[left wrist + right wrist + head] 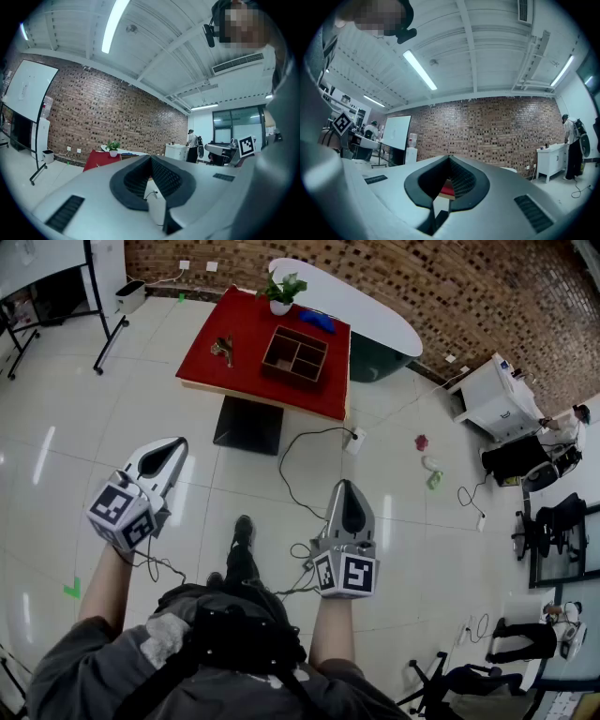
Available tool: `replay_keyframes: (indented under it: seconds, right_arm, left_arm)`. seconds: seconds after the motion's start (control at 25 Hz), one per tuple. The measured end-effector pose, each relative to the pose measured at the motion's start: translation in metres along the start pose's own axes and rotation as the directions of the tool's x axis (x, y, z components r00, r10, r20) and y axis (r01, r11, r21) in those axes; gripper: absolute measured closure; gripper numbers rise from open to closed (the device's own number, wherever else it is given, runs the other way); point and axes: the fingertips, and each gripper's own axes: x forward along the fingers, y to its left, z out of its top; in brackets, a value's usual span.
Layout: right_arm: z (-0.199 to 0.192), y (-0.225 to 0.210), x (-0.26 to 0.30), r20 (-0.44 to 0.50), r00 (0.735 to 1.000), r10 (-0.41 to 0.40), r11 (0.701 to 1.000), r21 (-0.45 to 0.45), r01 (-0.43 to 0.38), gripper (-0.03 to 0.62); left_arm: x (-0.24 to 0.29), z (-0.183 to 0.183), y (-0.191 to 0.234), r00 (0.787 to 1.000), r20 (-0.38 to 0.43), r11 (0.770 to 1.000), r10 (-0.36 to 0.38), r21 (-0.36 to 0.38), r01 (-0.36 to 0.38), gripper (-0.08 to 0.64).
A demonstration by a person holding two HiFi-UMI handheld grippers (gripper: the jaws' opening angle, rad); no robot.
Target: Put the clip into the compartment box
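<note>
The left tool [176, 446], pinched shut and empty, hung well short of the red worktop [253, 381]; a hurried grab there could knock the clip [223, 348], lying left of the compartment box [294, 354], small, dark, metallic. The right tool [346, 487] was likewise closed on nothing

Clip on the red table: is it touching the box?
Apart. The head view shows the clip lying on the red table, with bare red top between it and the box.
</note>
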Motion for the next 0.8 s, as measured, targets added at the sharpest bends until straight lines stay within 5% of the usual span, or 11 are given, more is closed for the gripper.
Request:
replay_keyframes:
  seconds: [0.36,0.8]
  right_arm:
    - [-0.028,-0.039,0.081,0.025,1.000,-0.003,0.999,0.045,0.002,0.580]
    - [-0.072,-0.110,0.251,-0.002,1.000,0.028,0.996,0.088,-0.028,0.580]
  left_arm:
    - [0.068,-0.003,0.044,1.000,0.015,1.000,0.008,0.022,-0.008,0.528]
    - [0.221,0.003,0.124,0.998,-0.001,0.998,0.064,0.013,-0.064,0.528]
